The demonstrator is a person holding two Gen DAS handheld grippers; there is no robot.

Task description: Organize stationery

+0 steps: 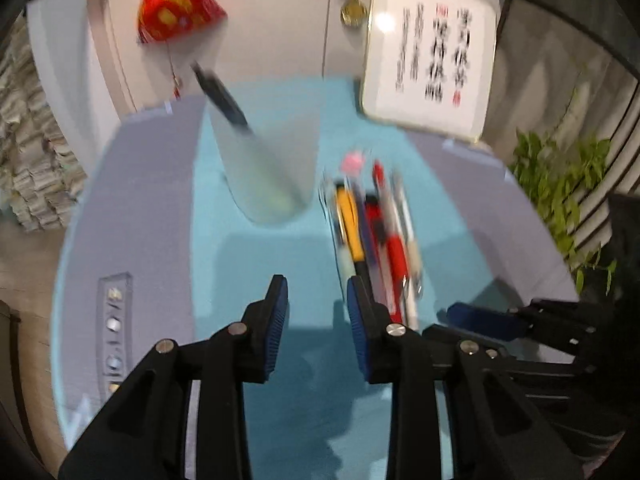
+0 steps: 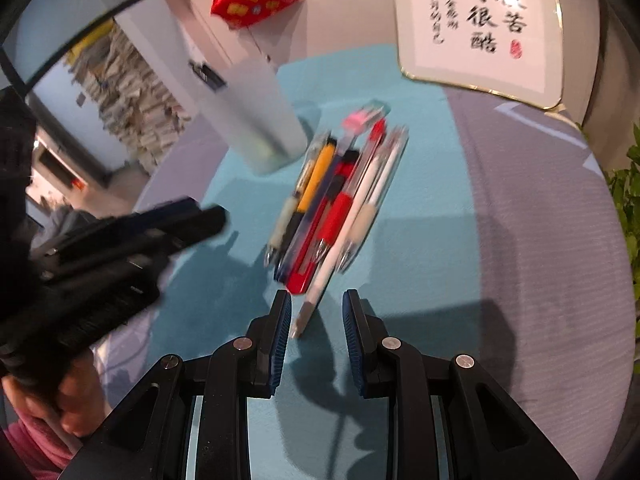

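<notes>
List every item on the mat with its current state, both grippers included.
Frosted cup: upright on the mat, one dark pen inside.
Pile of pens: lying side by side on the teal mat, not in the cup.
White pen: lying flat, tip between the right gripper's jaws, ungripped.
Left gripper: open, empty.
Right gripper: open.

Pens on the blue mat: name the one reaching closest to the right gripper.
The white pen. Its tip pokes out past the rest of the pens and ends just before the open right gripper; the red, yellow and clear ones stop short.
</notes>
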